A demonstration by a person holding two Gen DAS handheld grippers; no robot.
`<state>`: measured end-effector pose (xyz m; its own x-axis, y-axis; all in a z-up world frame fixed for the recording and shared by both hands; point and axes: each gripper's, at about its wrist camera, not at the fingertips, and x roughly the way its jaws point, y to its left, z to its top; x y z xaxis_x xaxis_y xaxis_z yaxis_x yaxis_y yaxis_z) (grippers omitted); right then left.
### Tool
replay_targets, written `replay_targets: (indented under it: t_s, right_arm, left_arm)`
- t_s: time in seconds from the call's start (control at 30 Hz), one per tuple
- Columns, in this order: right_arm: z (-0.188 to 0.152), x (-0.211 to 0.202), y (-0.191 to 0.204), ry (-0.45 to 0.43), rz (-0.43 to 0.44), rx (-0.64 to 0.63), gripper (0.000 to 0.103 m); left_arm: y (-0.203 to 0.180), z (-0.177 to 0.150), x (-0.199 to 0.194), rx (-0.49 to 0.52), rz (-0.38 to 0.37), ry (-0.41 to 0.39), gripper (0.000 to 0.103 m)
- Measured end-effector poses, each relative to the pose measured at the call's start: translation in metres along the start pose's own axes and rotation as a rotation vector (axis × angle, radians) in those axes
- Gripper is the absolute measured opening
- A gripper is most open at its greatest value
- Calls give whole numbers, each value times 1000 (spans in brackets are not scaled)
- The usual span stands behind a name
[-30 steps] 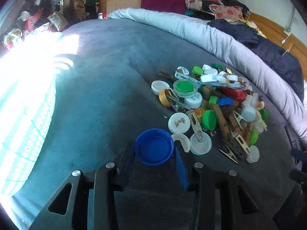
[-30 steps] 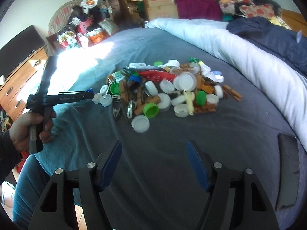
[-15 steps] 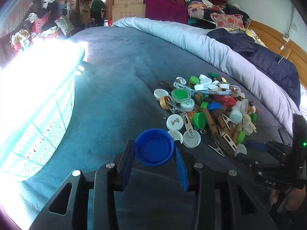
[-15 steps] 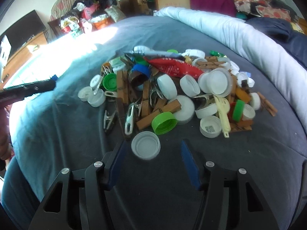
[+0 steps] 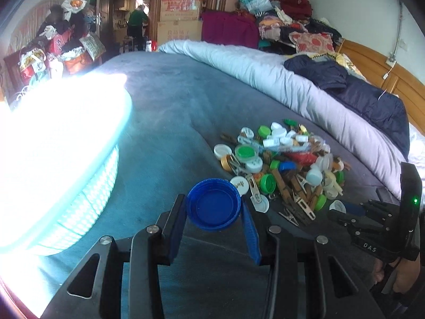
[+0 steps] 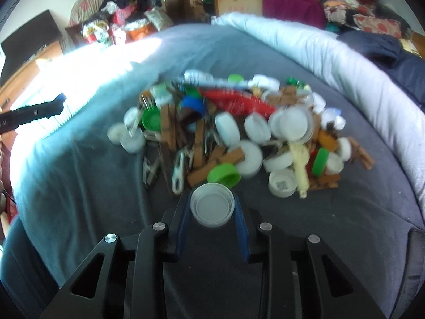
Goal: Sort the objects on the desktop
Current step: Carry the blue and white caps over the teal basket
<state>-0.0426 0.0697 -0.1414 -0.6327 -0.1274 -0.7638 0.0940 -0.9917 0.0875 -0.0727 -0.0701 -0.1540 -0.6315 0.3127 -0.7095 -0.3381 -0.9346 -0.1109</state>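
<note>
My left gripper [image 5: 213, 210] is shut on a large blue bottle cap [image 5: 213, 204] and holds it above the grey bedspread, to the left of the pile. A pile [image 5: 281, 162] of bottle caps, wooden clothespins and metal clips lies on the bed; it fills the right wrist view [image 6: 233, 133]. My right gripper [image 6: 212, 207] has its fingers on both sides of a white cap [image 6: 212, 204] at the pile's near edge, touching it. The right gripper's body shows at the right of the left wrist view [image 5: 382, 228].
A pale mesh basket [image 5: 87, 186], washed out by sunlight, stands to the left of the left gripper. A rolled light quilt [image 5: 292, 79] runs along the far side of the bed. A dark phone-like slab [image 6: 417, 236] lies at the right. The bed edge drops off at the left [image 6: 16, 212].
The left gripper has lifted the blue cap and drawn back from the pile, toward the basket. The right gripper has moved forward to the pile and closed around the white cap.
</note>
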Motion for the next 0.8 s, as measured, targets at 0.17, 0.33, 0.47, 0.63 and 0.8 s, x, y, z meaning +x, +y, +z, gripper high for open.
replay_targets:
  t_s: [0.17,0.33,0.47,0.63,0.8]
  right_arm:
    - [26,-29,11,-59,19,-2,30]
    - [58,-51,31,-119,32,-36,30]
    - [86,-62,52,-158,49,-63,30]
    - [118,-66,82,-183,73,-86,30]
    - [145,-64,113,-191,114,-107,30]
  left_arm:
    - [11,13,-37,-9,34,-65,41]
    - [27,26,-65,-2,96,-111,41]
    - [50,32,-79,-30,140,-125,41]
    - [77,41,-94,-59,181,-133,41]
    - [100,51,-104,-77,206,-129,41]
